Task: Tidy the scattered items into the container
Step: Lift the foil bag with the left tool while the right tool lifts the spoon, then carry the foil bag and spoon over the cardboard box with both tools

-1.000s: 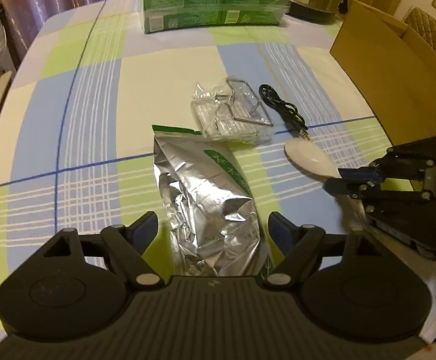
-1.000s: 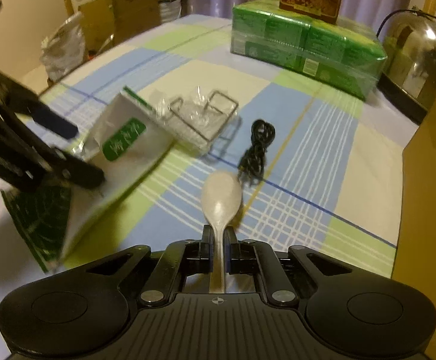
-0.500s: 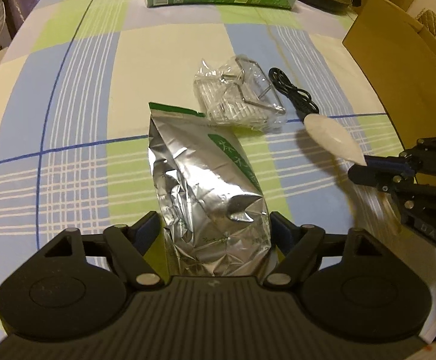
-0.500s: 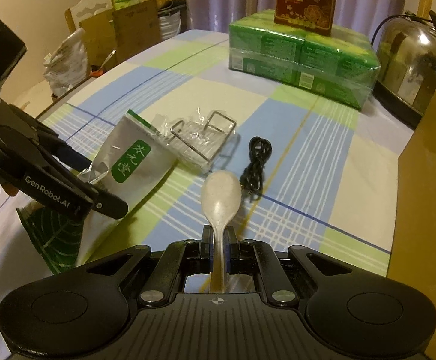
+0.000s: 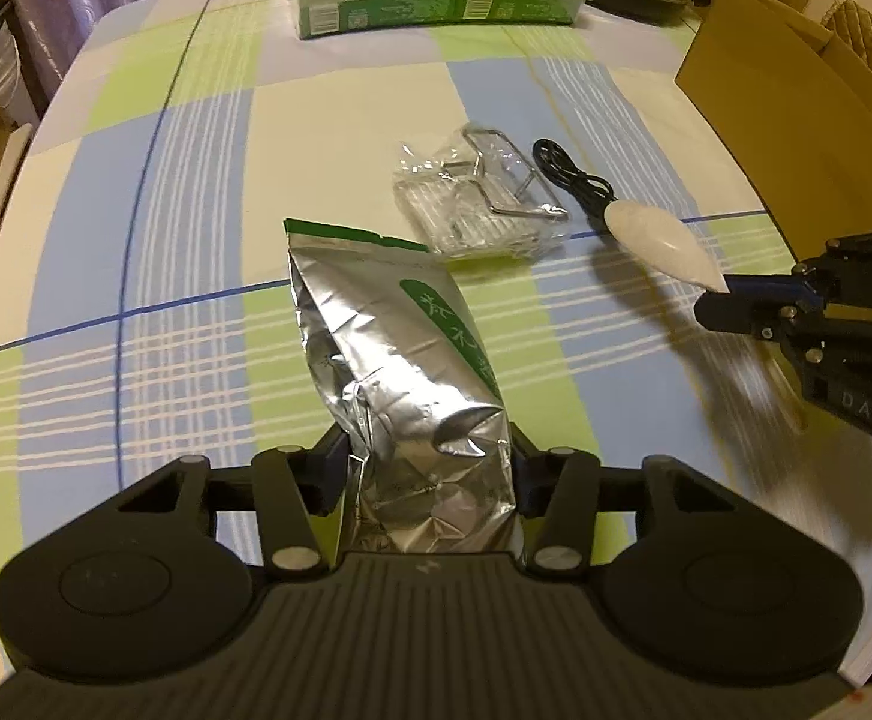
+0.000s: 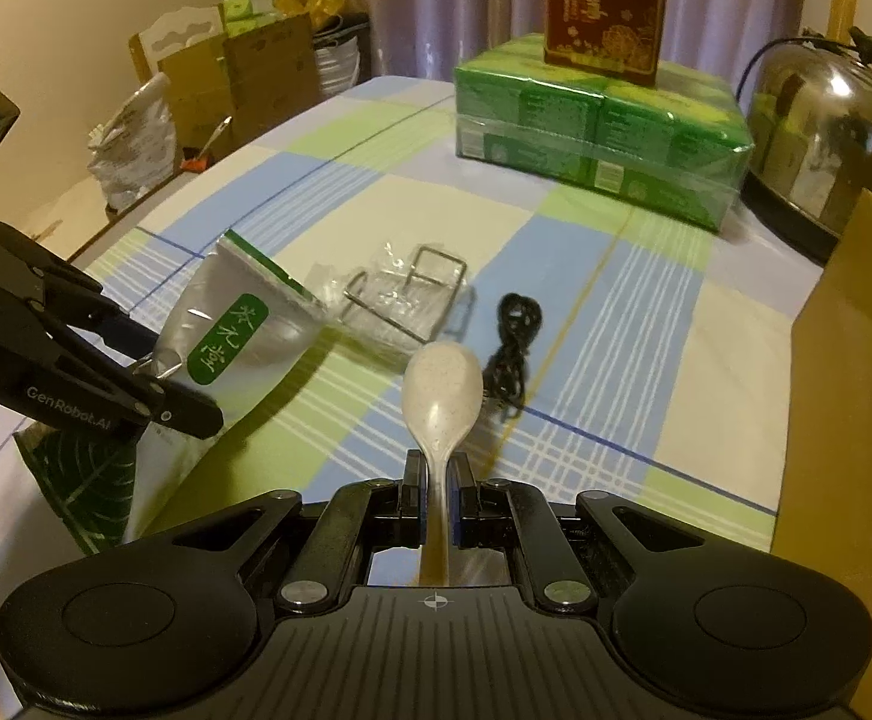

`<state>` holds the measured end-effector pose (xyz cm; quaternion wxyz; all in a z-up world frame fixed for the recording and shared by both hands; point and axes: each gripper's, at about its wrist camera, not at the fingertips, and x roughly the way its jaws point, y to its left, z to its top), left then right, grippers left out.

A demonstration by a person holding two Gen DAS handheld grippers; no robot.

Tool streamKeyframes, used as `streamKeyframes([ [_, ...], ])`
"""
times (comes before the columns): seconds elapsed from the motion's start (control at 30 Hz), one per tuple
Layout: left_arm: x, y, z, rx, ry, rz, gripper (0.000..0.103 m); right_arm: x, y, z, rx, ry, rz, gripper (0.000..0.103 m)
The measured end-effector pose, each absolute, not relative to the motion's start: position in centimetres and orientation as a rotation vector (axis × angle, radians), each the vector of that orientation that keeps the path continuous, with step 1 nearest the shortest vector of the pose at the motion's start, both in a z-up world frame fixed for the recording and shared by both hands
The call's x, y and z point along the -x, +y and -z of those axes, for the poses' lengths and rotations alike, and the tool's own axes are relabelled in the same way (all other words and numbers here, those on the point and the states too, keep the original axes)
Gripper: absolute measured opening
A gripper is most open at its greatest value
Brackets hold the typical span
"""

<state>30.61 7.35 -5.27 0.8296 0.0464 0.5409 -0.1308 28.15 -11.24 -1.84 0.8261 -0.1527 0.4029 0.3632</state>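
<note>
Both tools loaded, nothing stowed that I can confirm. My left gripper point(image 5: 427, 474) has its fingers pressed against the lower sides of the silver foil pouch point(image 5: 400, 360), which sticks out ahead of the tool and, from the right wrist view, looks raised off the cloth at the gripped end. My right gripper point(image 6: 434, 483) is closed narrow on the handle of the pale speckled spoon point(image 6: 442, 384), bowl pointing forward, clear of the table. The container I take to be the cardboard box point(image 5: 796, 126) at the right edge of the table; its inside is hidden from both cameras, so I cannot tell what, if anything, is already in it. Judgement: task is early to midway. Still loose on the cloth are the crinkled clear packet with a wire frame point(image 5: 484, 198) and, just beside it, the coiled black cable point(image 6: 511, 336); both await a later trip. The two held items need carrying to the box and releasing. Surface: checked tablecloth point(image 5: 196, 240) in blue, green and cream. At the far end sits a shrink-wrapped green pack point(image 6: 598, 132) with a dark red box point(image 6: 604, 6) on top, and a steel domed pot point(image 6: 826, 138) to the right. Purple curtains behind, cartons and bags stacked off the left edge. Light dim, yellowish.
</note>
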Motion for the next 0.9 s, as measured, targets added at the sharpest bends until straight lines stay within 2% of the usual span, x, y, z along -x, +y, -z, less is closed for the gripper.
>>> streamKeyframes([
  [0.9, -28.8, 8.3, 1.8, -0.077, 1.062, 0.266, 0.046, -28.0, -11.3, 0.8, 0.271, 0.833, -0.784, 0.003],
])
